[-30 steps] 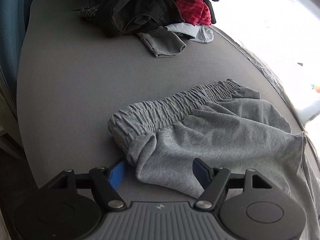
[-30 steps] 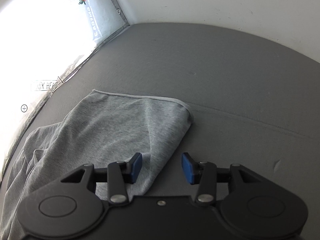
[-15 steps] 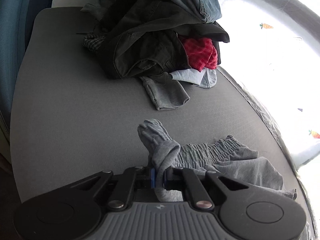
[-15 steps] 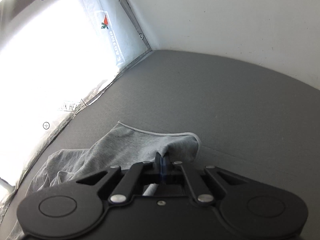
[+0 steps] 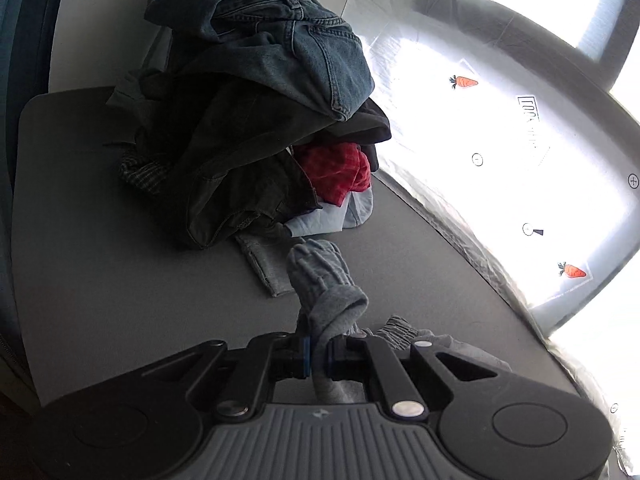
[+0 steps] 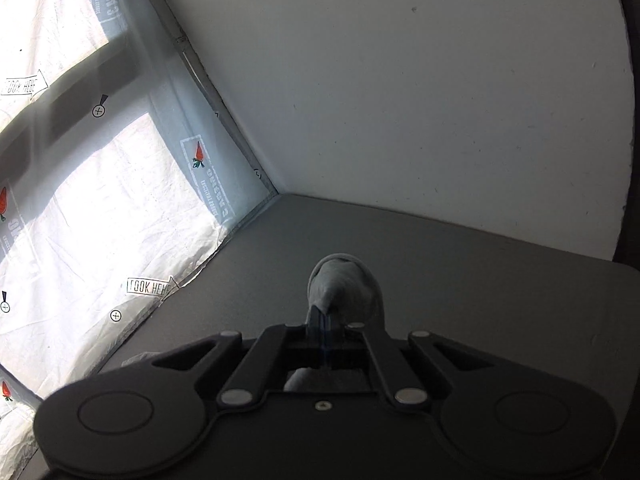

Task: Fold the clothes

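1. Left wrist view first: the left gripper (image 5: 318, 356) is clamped down on the elastic waistband end of the grey shorts (image 5: 326, 280). A bunched tuft of the ribbed band sticks up past the blue pads (image 5: 306, 356), and the rest of the fabric trails down toward the grey tabletop (image 5: 100, 280).
2. Right wrist view: the right gripper (image 6: 323, 334) is pinched tight on the other end of the same garment. Only a little rounded nub of grey cloth (image 6: 344, 284) pokes out ahead of the jaws, with more hanging underneath the tool.
3. So the shorts are held at two ends, mostly lifted. My guess is that's so the cloth hangs and can be pulled straight before it gets laid flat for a fold.
4. Waistband on one side and hem on the other makes sense. Those are the thick edges, so the pads have something that shouldn't slip.
5. Behind all this sits the unfolded pile (image 5: 256, 120): blue jeans (image 5: 280, 40) on top, dark stuff under, a red checked piece (image 5: 336, 172) and something light blue (image 5: 332, 216) at the bottom. It's parked at the far end near the window, which leaves the near tabletop free for folding.
6. Task-wise this looks like the very start of item one.
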A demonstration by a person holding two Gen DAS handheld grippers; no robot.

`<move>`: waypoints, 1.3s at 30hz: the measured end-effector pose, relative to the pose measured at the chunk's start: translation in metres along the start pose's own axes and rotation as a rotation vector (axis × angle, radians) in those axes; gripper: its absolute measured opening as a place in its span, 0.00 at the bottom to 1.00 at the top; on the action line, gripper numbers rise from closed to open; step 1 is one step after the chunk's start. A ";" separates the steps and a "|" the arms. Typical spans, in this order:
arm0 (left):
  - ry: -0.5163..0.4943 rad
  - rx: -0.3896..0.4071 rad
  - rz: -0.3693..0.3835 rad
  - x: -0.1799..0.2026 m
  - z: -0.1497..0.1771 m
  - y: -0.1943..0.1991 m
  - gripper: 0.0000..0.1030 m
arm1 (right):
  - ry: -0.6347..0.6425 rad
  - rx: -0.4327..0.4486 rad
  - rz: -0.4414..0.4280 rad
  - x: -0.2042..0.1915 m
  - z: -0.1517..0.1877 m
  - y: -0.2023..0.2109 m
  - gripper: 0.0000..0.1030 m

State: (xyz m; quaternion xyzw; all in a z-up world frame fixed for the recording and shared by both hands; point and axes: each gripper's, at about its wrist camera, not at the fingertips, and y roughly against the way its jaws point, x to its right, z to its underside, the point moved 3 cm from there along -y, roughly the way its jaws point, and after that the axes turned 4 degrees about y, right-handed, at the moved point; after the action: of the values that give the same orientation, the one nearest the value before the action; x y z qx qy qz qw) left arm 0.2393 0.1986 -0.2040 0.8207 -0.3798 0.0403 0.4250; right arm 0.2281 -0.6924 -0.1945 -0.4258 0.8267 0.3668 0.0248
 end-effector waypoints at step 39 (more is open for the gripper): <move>-0.004 -0.156 -0.103 -0.031 0.042 -0.044 0.11 | -0.317 -0.126 0.030 0.075 0.055 -0.036 0.04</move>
State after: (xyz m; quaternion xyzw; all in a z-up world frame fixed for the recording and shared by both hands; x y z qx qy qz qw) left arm 0.2355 0.2018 -0.2727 0.8036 -0.3398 -0.0134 0.4885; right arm 0.1913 -0.7224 -0.2820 -0.3512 0.7940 0.4807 0.1226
